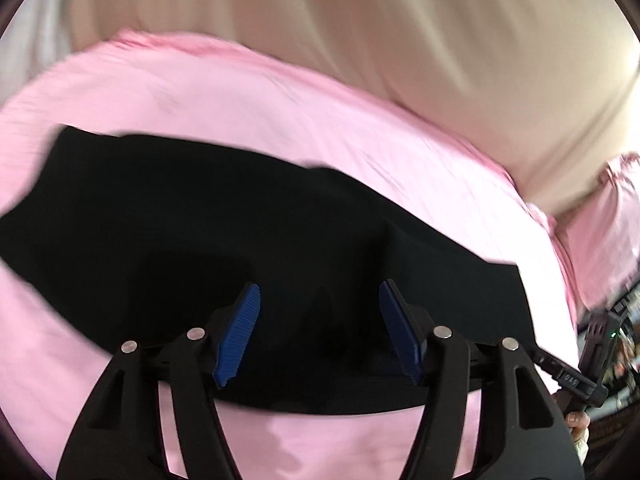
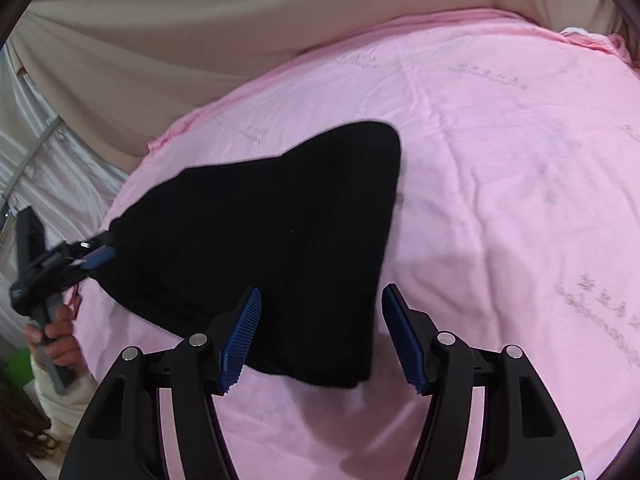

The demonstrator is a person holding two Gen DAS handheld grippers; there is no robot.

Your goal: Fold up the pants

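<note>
The pants (image 2: pixel 272 232) lie bunched on the pink sheet (image 2: pixel 500 168). Both grippers, left (image 1: pixel 320 332) and right (image 2: pixel 320 334), hover with jaws released, grasping nothing. Pinching only the top layer could undo the fold.

black pants (image 2: pixel 280 240), pink sheet (image 2: pixel 500 200), blue fingers (image 2: pixel 240 340)

Black claw (image 2: pixel 320 336) arms, ribbed blue pads (image 2: pixel 240 340), silver rivets, cream sleeve (image 2: pixel 60 392).
</note>
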